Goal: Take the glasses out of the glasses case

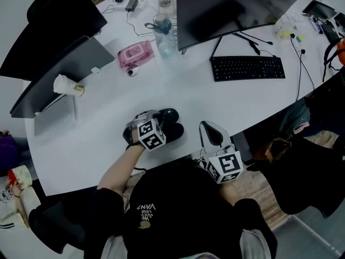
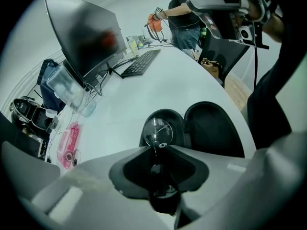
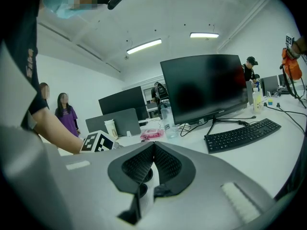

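Between left gripper (image 2: 154, 150) fingers (image 2: 96, 176), glasses (image 2: 157, 131), hidden overhead.

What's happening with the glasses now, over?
Left hand-held gripper shut on the clear round-lens glasses, at the open black hard-shell case. Right hand-held gripper shut, empty. Nothing in the way.

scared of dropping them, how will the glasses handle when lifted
Probably light: the left gripper is shut on the glasses by a thin frame part alone. Likely fragile and slippery, given the clear lens and slim frame. Gripped at one spot, they may swing over the open glasses case.
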